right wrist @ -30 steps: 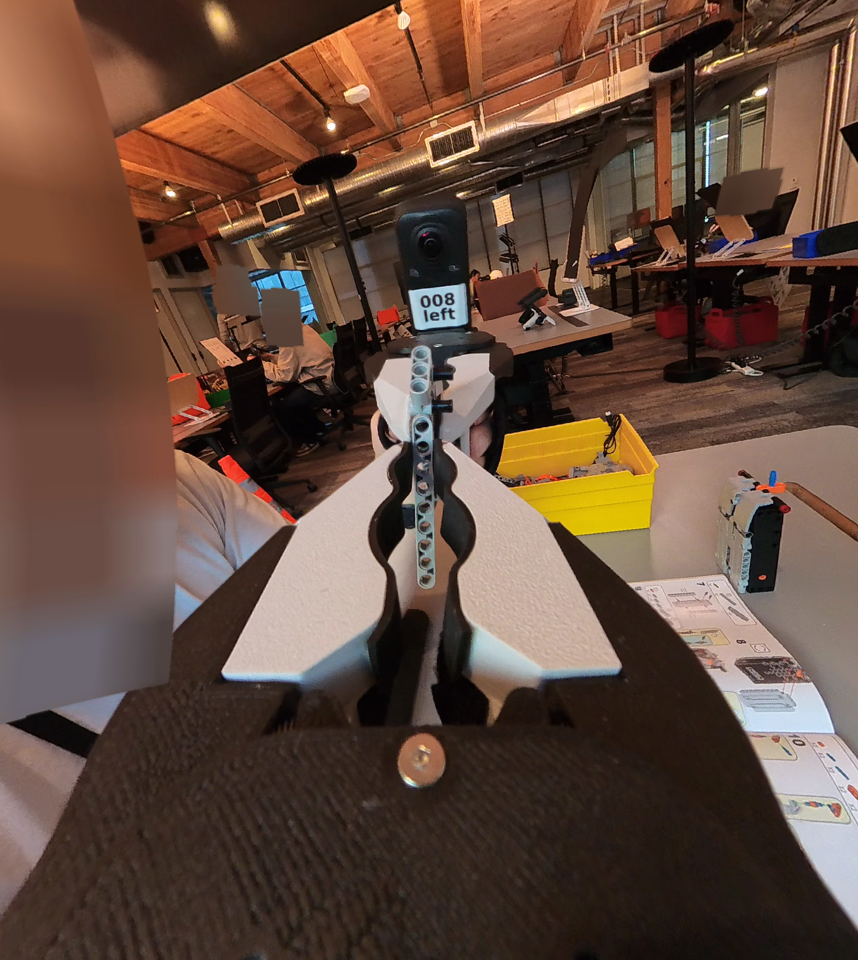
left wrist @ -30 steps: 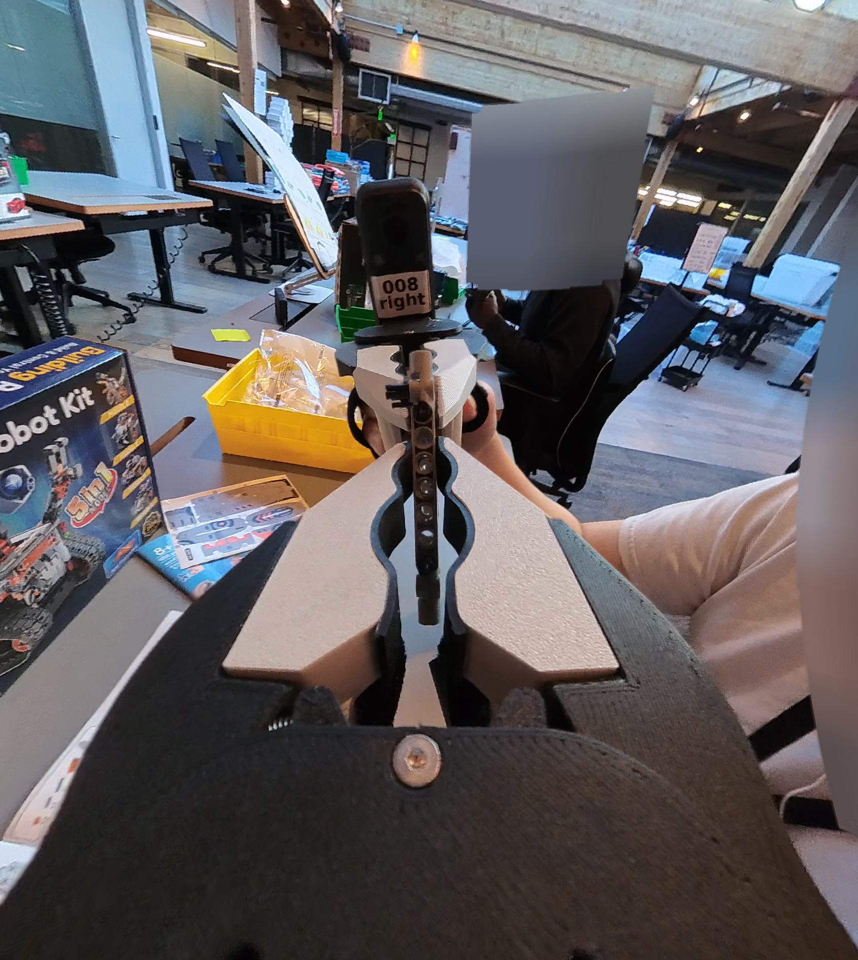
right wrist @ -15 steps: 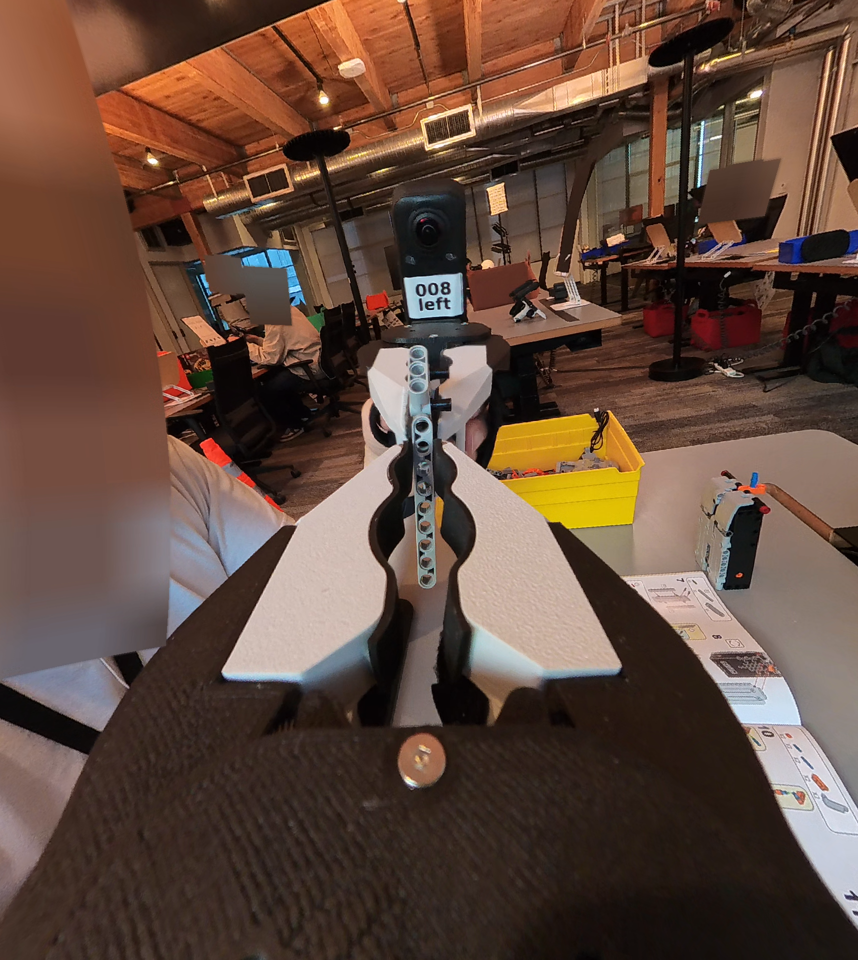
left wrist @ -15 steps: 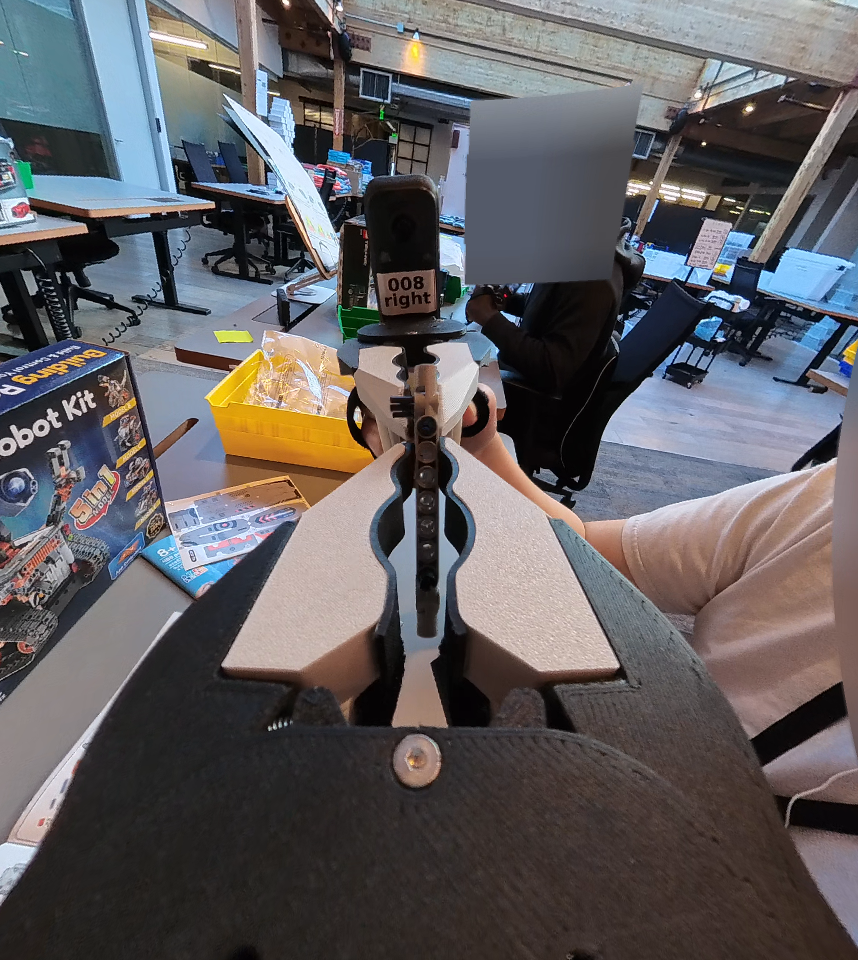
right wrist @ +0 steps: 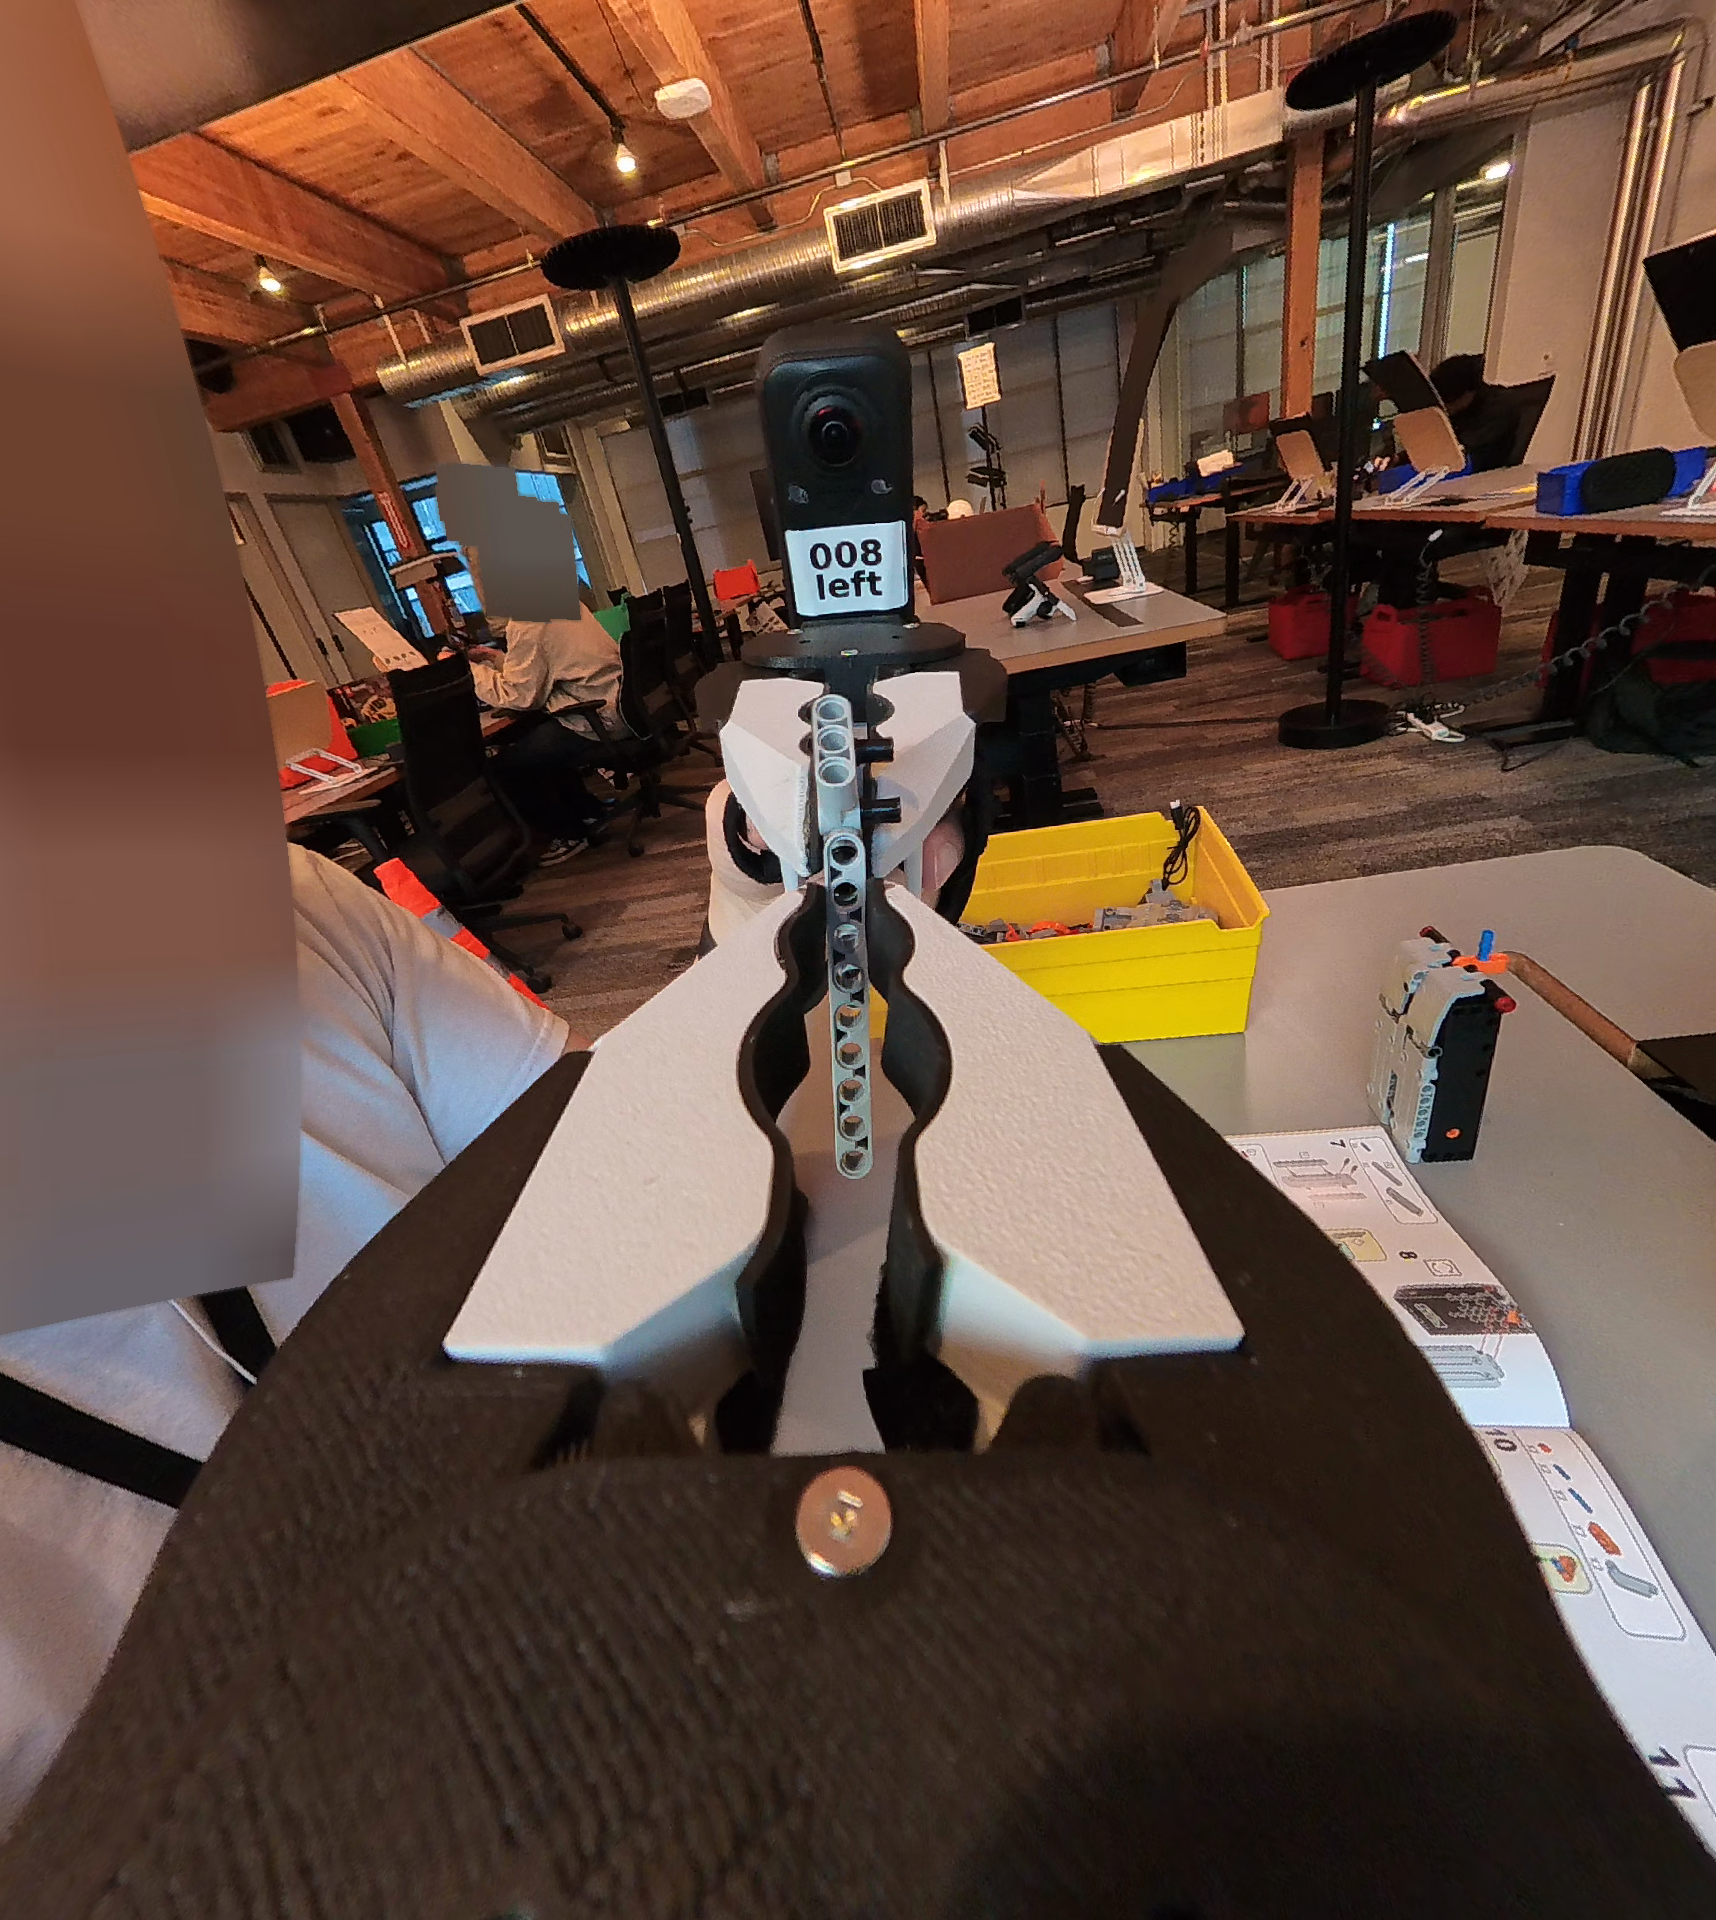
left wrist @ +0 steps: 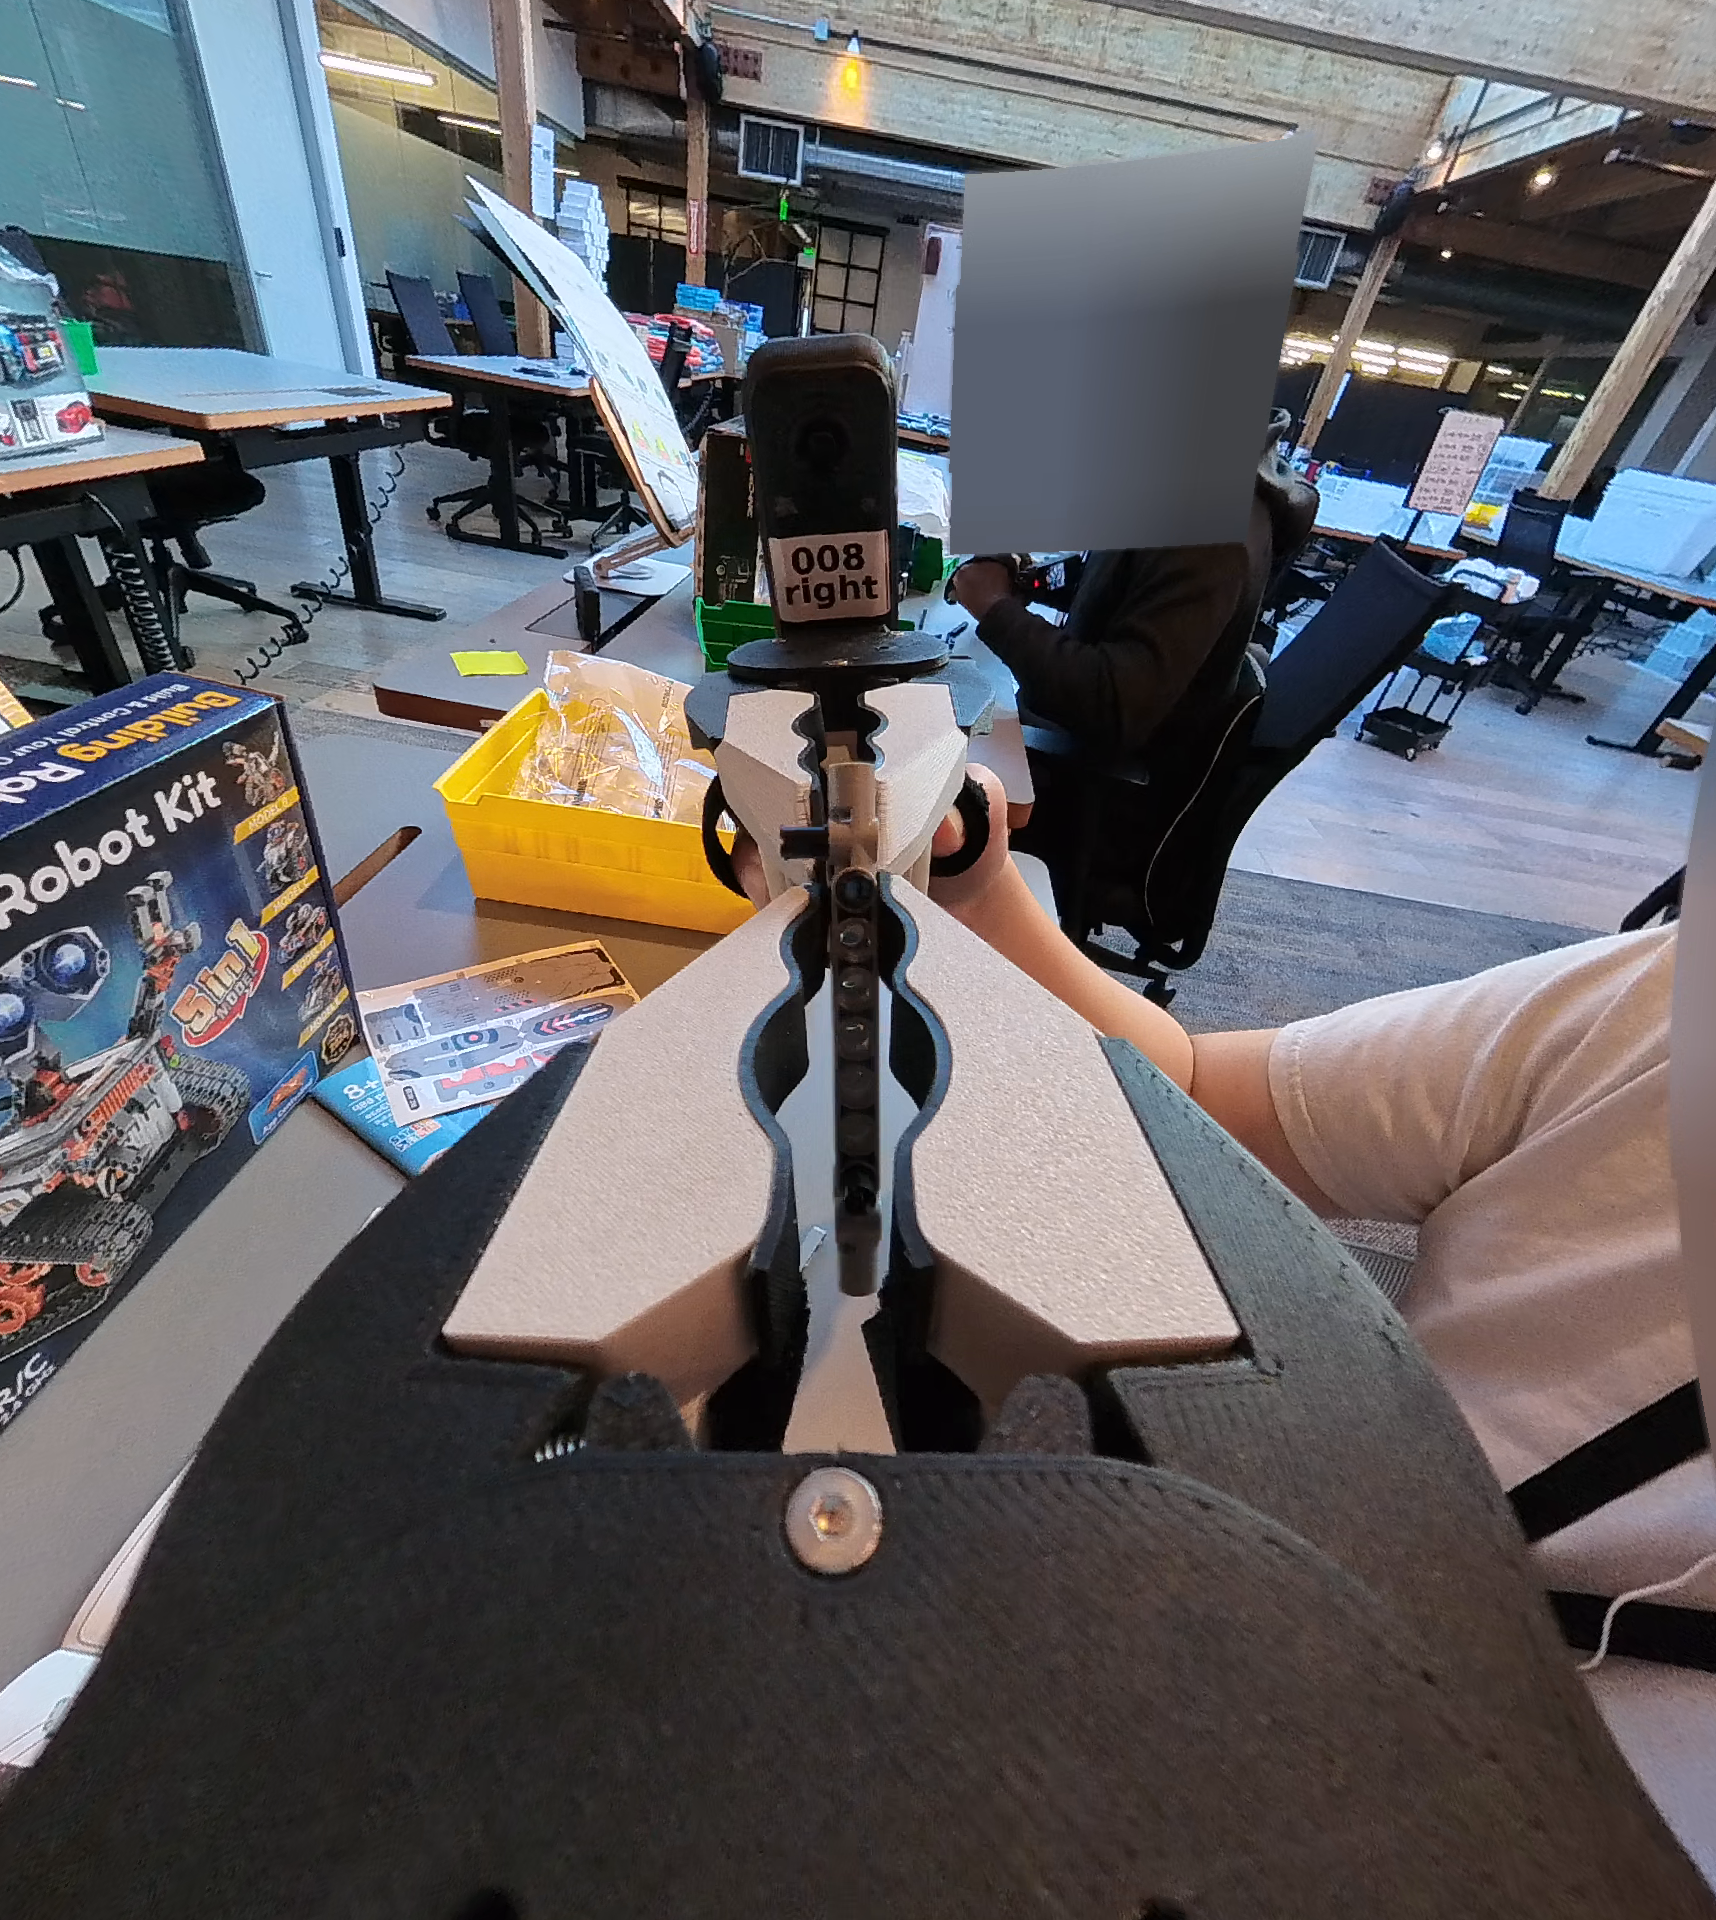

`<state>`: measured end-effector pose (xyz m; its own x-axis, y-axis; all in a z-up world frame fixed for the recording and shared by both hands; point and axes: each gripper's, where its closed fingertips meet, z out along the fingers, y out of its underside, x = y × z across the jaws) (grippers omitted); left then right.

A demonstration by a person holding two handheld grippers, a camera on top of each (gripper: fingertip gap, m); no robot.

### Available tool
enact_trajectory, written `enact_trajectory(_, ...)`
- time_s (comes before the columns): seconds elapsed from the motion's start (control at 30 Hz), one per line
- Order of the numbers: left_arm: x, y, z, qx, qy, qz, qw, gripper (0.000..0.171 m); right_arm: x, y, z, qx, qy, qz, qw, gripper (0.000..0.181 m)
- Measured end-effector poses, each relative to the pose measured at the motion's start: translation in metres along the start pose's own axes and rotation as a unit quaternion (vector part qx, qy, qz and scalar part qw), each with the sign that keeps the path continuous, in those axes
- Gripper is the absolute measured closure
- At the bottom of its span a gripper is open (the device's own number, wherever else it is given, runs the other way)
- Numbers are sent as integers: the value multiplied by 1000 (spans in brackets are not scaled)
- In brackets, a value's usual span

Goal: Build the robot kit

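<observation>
The two hand-held grippers face each other nose to nose, raised above the worktop [right wrist: 1612, 1226]. The left hand-held gripper [left wrist: 854, 914] is closed narrow on a dark holed beam [left wrist: 856, 1049], which runs lengthwise between its jaws. The right hand-held gripper [right wrist: 849, 904] is closed narrow on a light grey holed beam [right wrist: 849, 1039] held the same way. In the right wrist view, the light grey beam's far end overlaps another short grey holed piece [right wrist: 833, 753] gripped by the far gripper, with black pins sticking out beside it; whether the parts are joined cannot be told.

Compared with a second ago, the opposite gripper looks slightly nearer and the beams overlap a little more at the tips, while both grips are unchanged.

On the left side stand a blue kit box [left wrist: 95, 997], a leaflet [left wrist: 490, 1029] and a yellow bin [left wrist: 573, 831] of clear bags. On the right side lie an open instruction booklet [right wrist: 1436, 1320], a small black-and-grey block [right wrist: 1436, 1049] and another yellow bin [right wrist: 1124, 966] of parts.
</observation>
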<state>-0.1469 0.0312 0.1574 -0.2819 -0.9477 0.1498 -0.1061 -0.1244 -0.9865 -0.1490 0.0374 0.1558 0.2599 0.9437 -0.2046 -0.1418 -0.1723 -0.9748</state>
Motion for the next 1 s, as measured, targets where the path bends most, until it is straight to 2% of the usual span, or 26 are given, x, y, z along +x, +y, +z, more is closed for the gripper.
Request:
enact_trajectory(0.3, 5, -1, 0, 0, 20, -16, 1000, 167, -2, -4, 0, 15, -7, 0, 1000, 175)
enact_trajectory(0.4, 9, -5, -1, 14, 38, -25, 999, 167, -6, -10, -1, 40, -18, -3, 999, 175)
enact_trajectory(0.5, 4, -8, -2, 27, 26, -34, 999, 167, -4, -15, -1, 65, -23, 8, 998, 175)
enact_trajectory(0.57, 2, -5, -3, 16, 24, -44, 999, 167, 6, -15, -1, 82, -16, 27, 996, 175)
enact_trajectory(0.7, -16, -4, -14, 19, -18, -77, 997, 167, 34, 8, 7, 77, -6, 87, 993, 175)
enact_trajectory(0.9, -37, 33, -28, -66, -49, -145, 986, 167, 60, 44, 35, 88, -40, 187, 978, 175)
enact_trajectory(1.0, -47, 40, -31, -76, -66, -164, 981, 167, 65, 54, 43, 87, -44, 207, 973, 175)
